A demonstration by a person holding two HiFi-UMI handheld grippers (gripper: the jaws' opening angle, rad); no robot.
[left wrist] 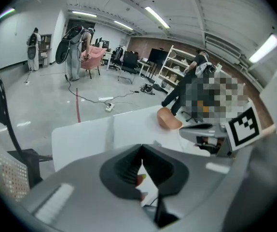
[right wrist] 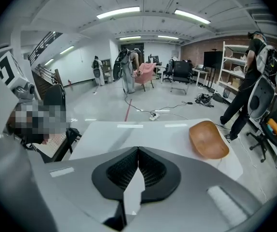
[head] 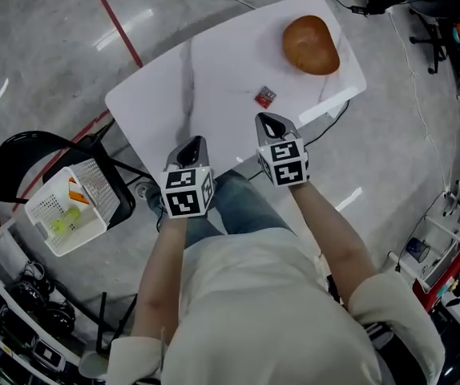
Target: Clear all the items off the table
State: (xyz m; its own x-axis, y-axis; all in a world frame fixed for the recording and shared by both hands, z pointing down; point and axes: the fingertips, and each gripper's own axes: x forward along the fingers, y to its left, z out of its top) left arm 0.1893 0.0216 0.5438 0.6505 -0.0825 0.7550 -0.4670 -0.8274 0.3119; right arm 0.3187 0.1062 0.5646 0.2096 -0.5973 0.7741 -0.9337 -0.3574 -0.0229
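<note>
A white marble-patterned table carries a brown wooden bowl, upside down near its far right corner, and a small red packet nearer the middle. My left gripper hovers over the table's near edge, its jaws shut and empty. My right gripper is beside it, just short of the red packet, also shut with nothing held. In the left gripper view the shut jaws point over the table toward the bowl. The right gripper view shows shut jaws and the bowl ahead on the right.
A white perforated basket holding yellow-green and orange items rests on a black chair left of the table. A red line crosses the grey floor. Shelves and office chairs stand at the right; people stand far back in the room.
</note>
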